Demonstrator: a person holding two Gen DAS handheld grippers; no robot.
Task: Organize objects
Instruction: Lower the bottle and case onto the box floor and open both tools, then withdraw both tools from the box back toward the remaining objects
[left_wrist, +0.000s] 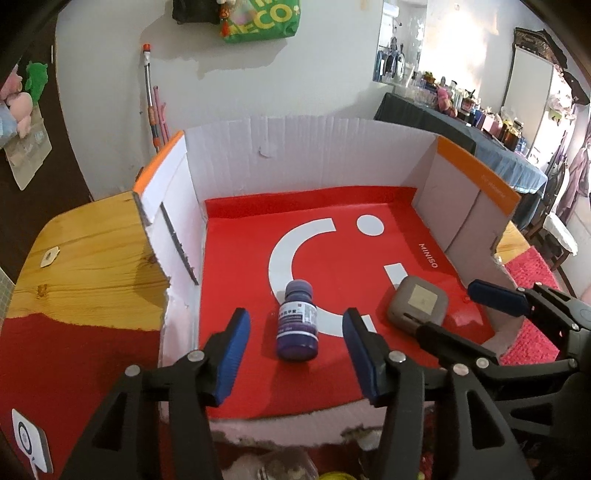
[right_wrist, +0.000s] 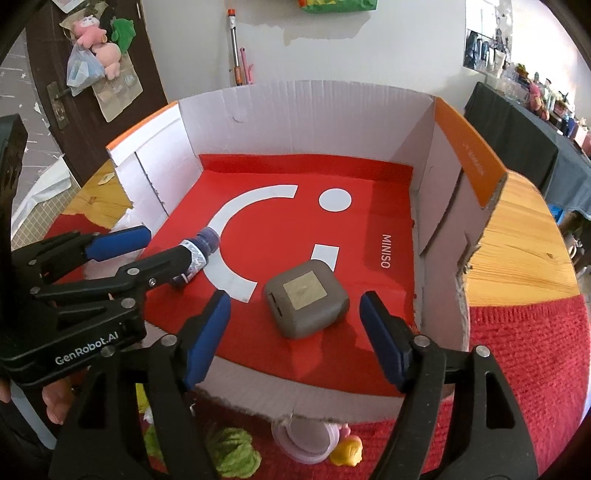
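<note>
Both claws, the left claw (left_wrist: 291, 354) and right claw (right_wrist: 295, 328), hang wide and hold nothing, with the purple bottle (left_wrist: 297, 325) and grey case (right_wrist: 306, 302) already in the box (right_wrist: 295, 103) mid-frame, toys (right_wrist: 232, 450) waiting below.

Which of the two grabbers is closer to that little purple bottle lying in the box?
Left. The left gripper has its open fingers either side of the purple bottle, not touching it. The right gripper sits further along the box, open around the grey case.
</note>
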